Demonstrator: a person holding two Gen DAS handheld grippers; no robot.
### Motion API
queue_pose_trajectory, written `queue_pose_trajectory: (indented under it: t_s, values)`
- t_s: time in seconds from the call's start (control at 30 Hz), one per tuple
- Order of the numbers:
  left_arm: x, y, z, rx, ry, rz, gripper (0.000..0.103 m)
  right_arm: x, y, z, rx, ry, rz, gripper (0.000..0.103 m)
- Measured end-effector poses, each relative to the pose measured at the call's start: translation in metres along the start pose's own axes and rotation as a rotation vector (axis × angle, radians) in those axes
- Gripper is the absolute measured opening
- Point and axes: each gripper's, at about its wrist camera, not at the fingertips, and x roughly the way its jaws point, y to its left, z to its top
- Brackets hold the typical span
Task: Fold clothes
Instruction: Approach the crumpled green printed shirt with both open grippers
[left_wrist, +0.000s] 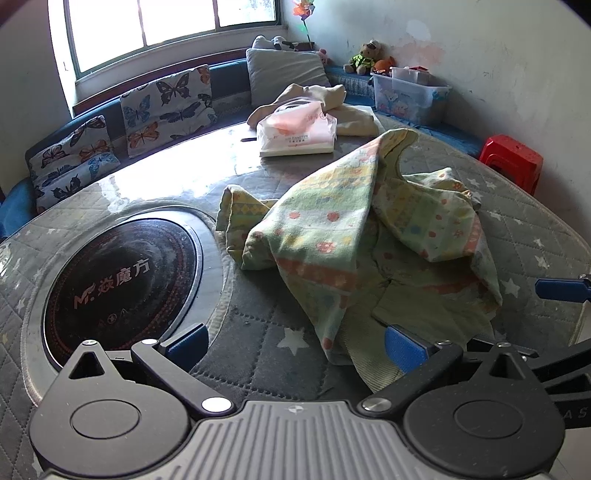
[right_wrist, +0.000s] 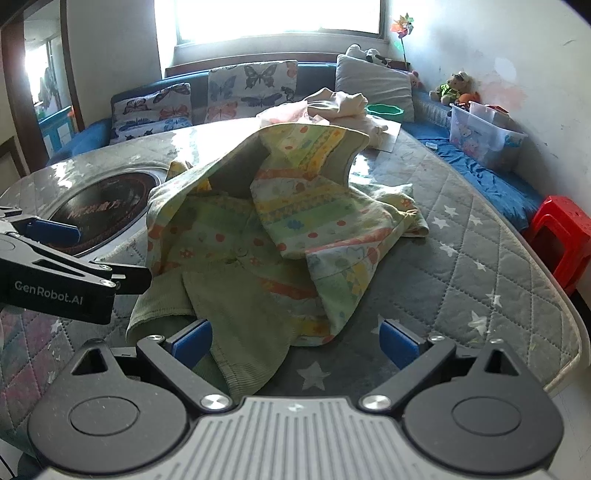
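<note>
A crumpled child's garment (left_wrist: 351, 240), pale green with coloured stripes and dots, lies heaped on the quilted grey table cover (left_wrist: 258, 332). Its plain green ribbed hem (right_wrist: 236, 332) points toward me. My left gripper (left_wrist: 295, 347) is open at the hem's near left side, its right pad beside the cloth edge. My right gripper (right_wrist: 295, 345) is open too; the hem lies loosely between its fingers, close to the left pad, with nothing pressed. In the right wrist view a blue fingertip (right_wrist: 51, 229) of the left gripper shows at the left edge.
A round black induction hob (left_wrist: 122, 284) is set into the table to the left. At the far side lie a tissue pack (left_wrist: 295, 136) and beige clothes (left_wrist: 332, 103). Beyond are a cushioned bench (left_wrist: 166, 103), a plastic box (left_wrist: 410, 96) and a red stool (left_wrist: 511, 162).
</note>
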Motion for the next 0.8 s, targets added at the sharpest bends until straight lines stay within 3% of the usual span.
queue_pose_trajectory:
  t_s: [0.23,0.8]
  values:
    - [0.004,0.001,0.001,-0.001,0.020,0.006,0.103,0.005,0.001,0.001,-0.007,0.024,0.003,0.103]
    - [0.015,0.003,0.007,-0.002,0.050,0.010,0.103,0.019,0.004,0.006,-0.049,0.086,0.007,0.103]
